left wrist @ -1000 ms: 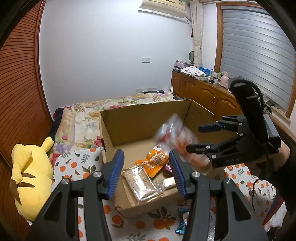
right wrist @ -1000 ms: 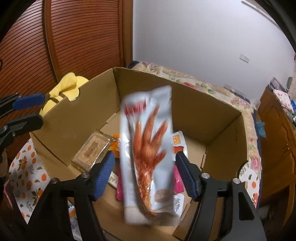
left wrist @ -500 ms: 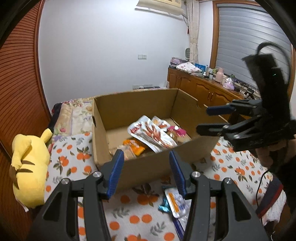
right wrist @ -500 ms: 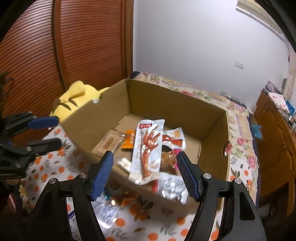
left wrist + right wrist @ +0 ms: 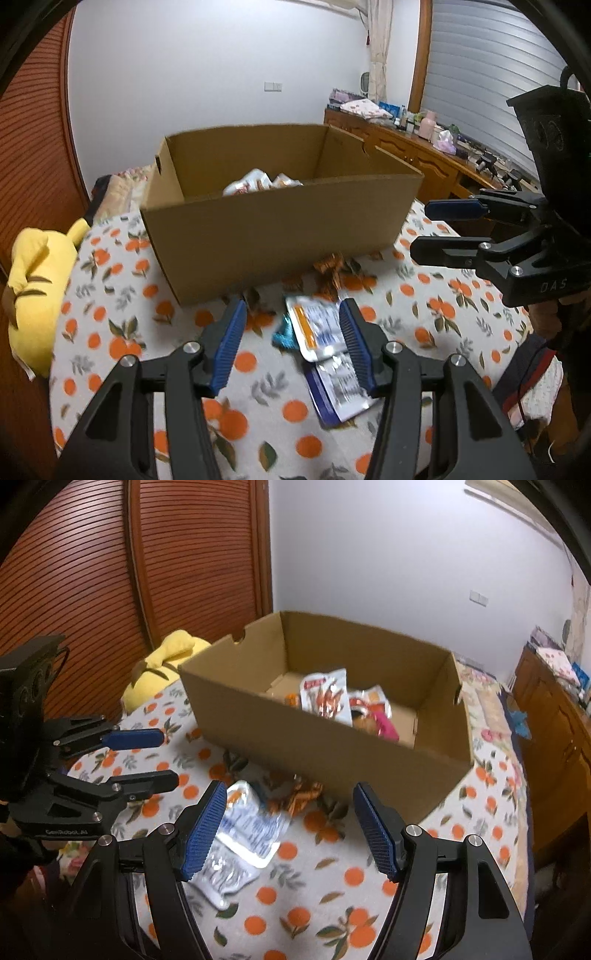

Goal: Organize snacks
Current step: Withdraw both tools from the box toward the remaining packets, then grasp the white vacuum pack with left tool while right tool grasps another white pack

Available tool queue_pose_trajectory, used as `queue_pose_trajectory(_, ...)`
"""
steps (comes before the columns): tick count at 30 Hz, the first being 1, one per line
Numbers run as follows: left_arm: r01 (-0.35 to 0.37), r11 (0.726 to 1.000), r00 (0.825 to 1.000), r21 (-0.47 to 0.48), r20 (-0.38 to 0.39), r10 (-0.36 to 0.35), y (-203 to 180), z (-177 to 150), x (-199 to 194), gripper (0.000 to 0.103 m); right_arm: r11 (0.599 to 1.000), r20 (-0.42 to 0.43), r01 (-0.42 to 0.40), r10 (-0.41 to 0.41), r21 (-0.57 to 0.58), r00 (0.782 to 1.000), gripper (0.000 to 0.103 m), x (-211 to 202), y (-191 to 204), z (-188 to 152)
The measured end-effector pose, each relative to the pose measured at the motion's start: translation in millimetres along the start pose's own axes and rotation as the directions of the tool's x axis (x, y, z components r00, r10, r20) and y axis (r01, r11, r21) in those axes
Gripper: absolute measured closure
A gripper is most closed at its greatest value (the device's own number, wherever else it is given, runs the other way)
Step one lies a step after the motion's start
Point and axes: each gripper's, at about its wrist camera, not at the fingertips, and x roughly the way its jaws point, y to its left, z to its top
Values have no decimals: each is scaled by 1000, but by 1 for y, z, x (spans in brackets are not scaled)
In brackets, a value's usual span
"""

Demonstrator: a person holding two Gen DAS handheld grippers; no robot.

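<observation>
Your left tongs [image 5: 291, 343] are opening, empty, over the white packet [image 5: 314, 328], while your right tongs [image 5: 290, 827] hang released before the cardboard box [image 5: 332, 746].

Box-hidden snack packets [image 5: 258, 181], blurred

**Both grippers empty, angled downward**

The left gripper [image 5: 291, 345] tilts downward, its blue-padded fingers [image 5: 229, 341] parting with nothing pressed between them. The right gripper [image 5: 290, 829] also tilts downward, its fingers [image 5: 375, 834] spread wide and holding nothing. From the left wrist view, the right gripper sits at three o'clock; a hand [image 5: 554, 314] grips its handle.
</observation>
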Motion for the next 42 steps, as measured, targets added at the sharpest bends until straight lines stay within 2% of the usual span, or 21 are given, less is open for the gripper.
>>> queue_pose_trajectory(11, 71, 997, 994, -24, -78, -72, -29, -26, 26, 46, 999, -25, 7, -6, 36, 1000, 30, 4, -2, -32)
queue_pose_trajectory(24, 65, 998, 986, -18, -152, -67, -49, -40, 48, 45, 997, -37, -11, 13, 70, 999, 30, 10, -5, -42)
queue_pose_trajectory(29, 47, 999, 986, -5, -157, -47, -50, -43, 54, 27, 997, -43, -16, 20, 79, 999, 30, 13, -6, -45)
queue_pose_trajectory(34, 73, 995, 985, -62, -154, -82, -41, -48, 58, 22, 997, -53, -18, 22, 81, 998, 30, 18, -5, -48)
queue_pose_trajectory(37, 62, 998, 987, -17, -145, -64, -47, -52, 58, 21, 996, -57, -22, 27, 86, 998, 30, 23, -6, -48)
queue_pose_trajectory(42, 70, 997, 987, -22, -145, -72, -48, -52, 57, 21, 995, -78, -18, 26, 96, 997, 30, 37, -10, -47)
